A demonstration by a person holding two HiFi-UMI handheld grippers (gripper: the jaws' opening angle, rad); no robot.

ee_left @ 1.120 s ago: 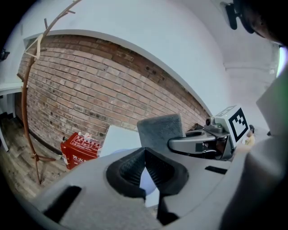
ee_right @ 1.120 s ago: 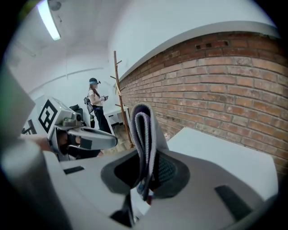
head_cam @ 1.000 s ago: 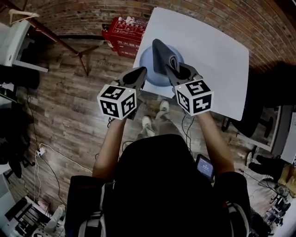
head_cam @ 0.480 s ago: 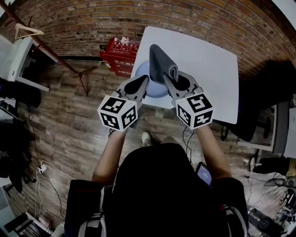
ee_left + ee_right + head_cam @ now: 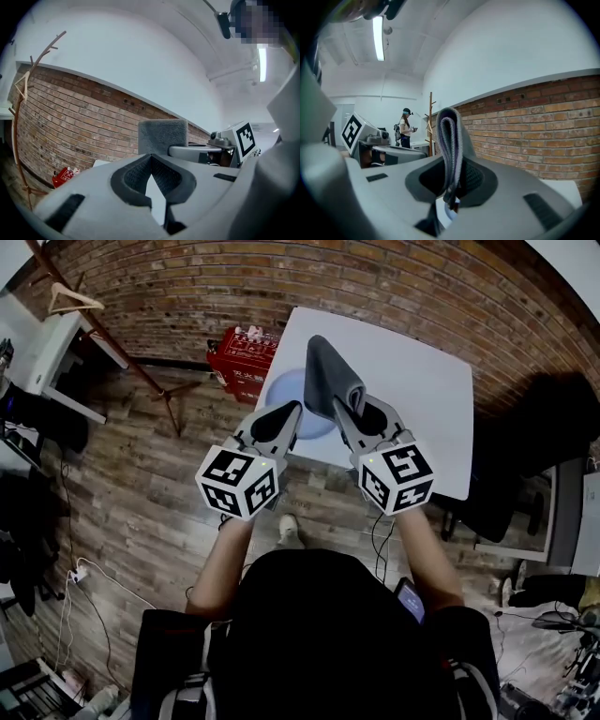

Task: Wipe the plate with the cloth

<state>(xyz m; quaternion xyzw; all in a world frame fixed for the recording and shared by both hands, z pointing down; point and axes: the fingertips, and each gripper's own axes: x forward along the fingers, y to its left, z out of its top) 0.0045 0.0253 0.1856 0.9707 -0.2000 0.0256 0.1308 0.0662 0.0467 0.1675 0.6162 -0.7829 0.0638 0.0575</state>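
Note:
A pale blue plate (image 5: pixel 281 390) lies at the near left corner of the white table (image 5: pixel 412 362), half hidden by the grippers. My right gripper (image 5: pixel 341 407) is shut on a folded grey cloth (image 5: pixel 325 371), which stands up from its jaws above the plate's right side. The right gripper view shows the cloth (image 5: pixel 451 140) pinched as a loop between the pads. My left gripper (image 5: pixel 294 409) hangs over the plate's near edge, shut with nothing in it. From the left gripper (image 5: pixel 151 159) view, the cloth (image 5: pixel 162 136) rises just beyond the jaw tips.
A red crate (image 5: pixel 242 357) sits on the wooden floor against the table's left side. A wooden coat stand (image 5: pixel 103 324) and a white desk (image 5: pixel 37 343) are at the far left, and a dark chair (image 5: pixel 511 465) stands to the table's right. A brick wall runs behind.
The head view has shifted, so the table sits a little farther off. Both grippers keep the same stance over the plate, the right one still shut on the cloth.

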